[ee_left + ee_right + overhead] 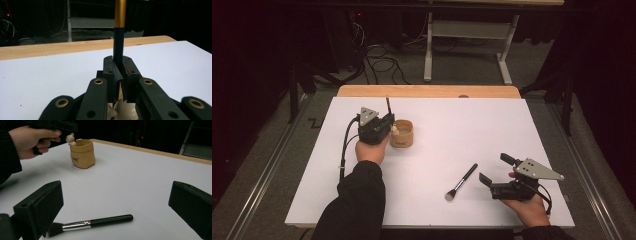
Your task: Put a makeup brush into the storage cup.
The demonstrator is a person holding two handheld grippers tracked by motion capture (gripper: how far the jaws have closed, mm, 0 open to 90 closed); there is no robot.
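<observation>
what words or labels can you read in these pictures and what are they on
There is one marking: a short dark word printed on the front of the small tan pot, too small and blurred to read in the right gripper view and in the high view.
No readable text on the makeup brush lying on the table or on the brush handle with the gold band.
</observation>
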